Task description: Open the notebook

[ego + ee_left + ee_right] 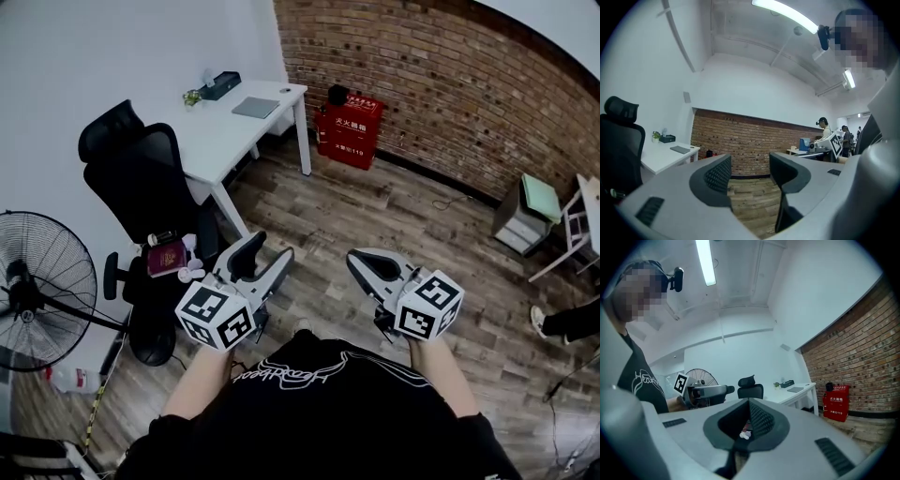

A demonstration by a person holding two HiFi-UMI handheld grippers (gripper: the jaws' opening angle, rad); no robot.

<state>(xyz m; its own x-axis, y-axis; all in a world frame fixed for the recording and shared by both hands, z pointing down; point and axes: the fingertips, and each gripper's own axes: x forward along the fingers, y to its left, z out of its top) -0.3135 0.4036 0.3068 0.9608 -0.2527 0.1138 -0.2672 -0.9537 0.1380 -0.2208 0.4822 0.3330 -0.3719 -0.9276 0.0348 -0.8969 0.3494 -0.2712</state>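
Note:
A flat grey notebook (255, 107) lies closed on the white desk (220, 141) by the far wall; it also shows in the left gripper view (679, 149) and the right gripper view (795, 389). A dark red booklet (167, 257) rests on the seat of the black office chair (141, 178). Both grippers hang in the air over the wooden floor, well short of the desk. My left gripper (274, 246) (750, 164) is open, with nothing between its jaws. My right gripper (354, 259) (750, 404) is shut and empty.
A standing fan (37, 281) is at the left beside the chair. A black box and a small plant (214, 87) sit at the desk's back. A red fire-equipment box (350, 129) stands against the brick wall, a small cabinet (525, 214) at the right. Other people (825, 129) work at distant tables.

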